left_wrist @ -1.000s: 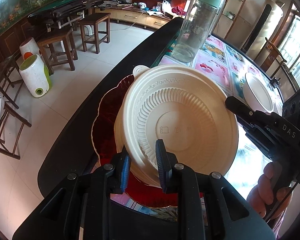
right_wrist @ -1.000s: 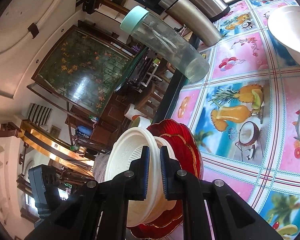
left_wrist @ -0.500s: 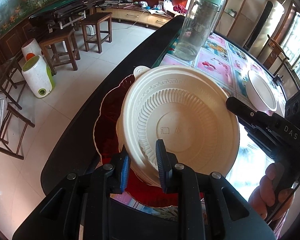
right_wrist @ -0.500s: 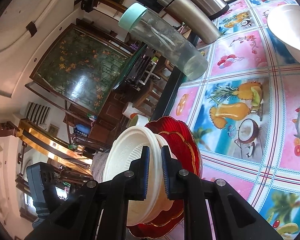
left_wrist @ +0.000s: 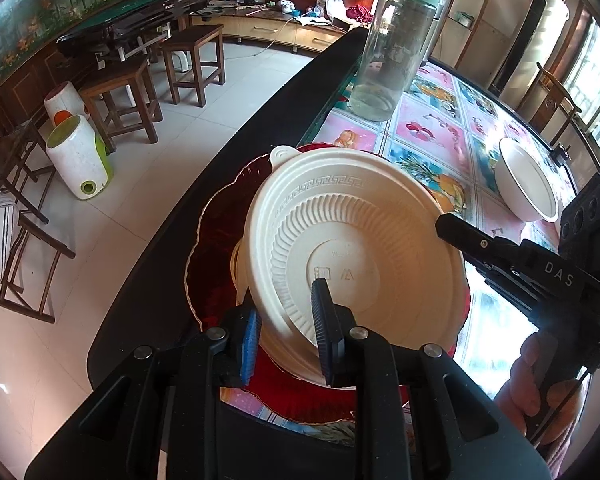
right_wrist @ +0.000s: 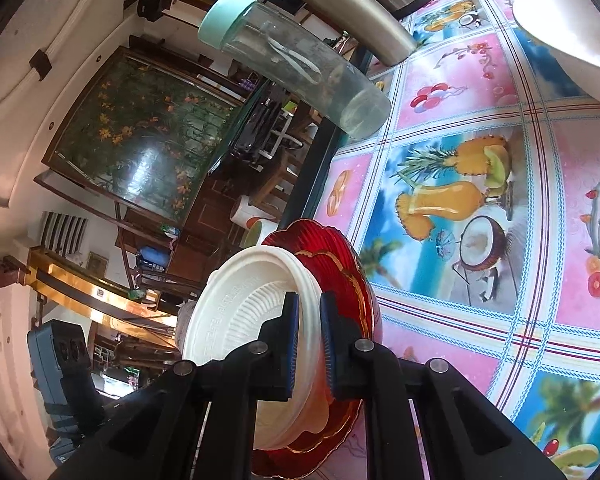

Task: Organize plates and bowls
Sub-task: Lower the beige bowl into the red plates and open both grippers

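- A cream-white ribbed plastic bowl [left_wrist: 356,248] was tilted up on its edge over a dark red scalloped plate with a gold rim [left_wrist: 216,264], its ribbed underside facing the left wrist camera.
- The red plate lay at the near left edge of the worktop [left_wrist: 432,136], which was covered by a pink and blue fruit-print cloth and bordered by a black rim.
- The left gripper [left_wrist: 286,322] had its 2 fingers pinching the near rim of the cream-white bowl, 1 finger [left_wrist: 323,320] lying across the ribbed underside and the blue-padded one behind the rim.
- The right gripper [right_wrist: 309,340] gripped the same bowl from the right side, its 2 blue-padded fingers [right_wrist: 292,332] closed on the bowl's rim with the wall between them.
- In the left wrist view the right gripper reached in from the right, held by a person's hand [left_wrist: 540,384] at the near right corner.
- In the right wrist view the bowl stood almost vertical against the red plate, with what looked like another pale rim stacked under it.
- A clear glass bottle with a mint-green lid [left_wrist: 396,44] stood upright at the far left of the worktop, with a steel flask [right_wrist: 360,4] just behind it.
- A second white bowl [left_wrist: 526,180] sat on the cloth at the far right, well apart from the red plate.
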A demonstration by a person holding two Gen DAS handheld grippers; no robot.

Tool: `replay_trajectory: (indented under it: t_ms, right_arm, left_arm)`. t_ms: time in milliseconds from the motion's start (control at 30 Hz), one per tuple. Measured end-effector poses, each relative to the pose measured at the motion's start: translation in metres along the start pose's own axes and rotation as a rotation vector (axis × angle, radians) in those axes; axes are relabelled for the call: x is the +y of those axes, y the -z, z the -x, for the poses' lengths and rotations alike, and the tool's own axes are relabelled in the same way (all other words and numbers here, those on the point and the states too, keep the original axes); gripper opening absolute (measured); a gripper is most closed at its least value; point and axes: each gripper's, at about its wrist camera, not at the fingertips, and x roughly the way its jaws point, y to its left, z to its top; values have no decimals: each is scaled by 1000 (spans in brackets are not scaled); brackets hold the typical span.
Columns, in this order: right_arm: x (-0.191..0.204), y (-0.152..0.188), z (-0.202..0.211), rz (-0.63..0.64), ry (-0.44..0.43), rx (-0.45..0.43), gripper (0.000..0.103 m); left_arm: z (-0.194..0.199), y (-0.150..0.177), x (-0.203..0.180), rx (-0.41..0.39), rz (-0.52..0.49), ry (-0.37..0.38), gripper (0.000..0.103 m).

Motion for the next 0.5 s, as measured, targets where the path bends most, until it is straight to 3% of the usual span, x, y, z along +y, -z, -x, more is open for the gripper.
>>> replay_trajectory:
  t_ms: [333,400,500]
  right_arm:
    - [2,1,0,15,-1,-3,11]
    - [4,2,0,26,3,-7,11]
    - [6,2,0,39,5,-12,12]
  left_arm:
    - [5,3,-6,-14,-64,-72,25]
    - [7,4,-7,-22,-82,-99,44]
    - [12,6,-13,-60,-127,-166,54]
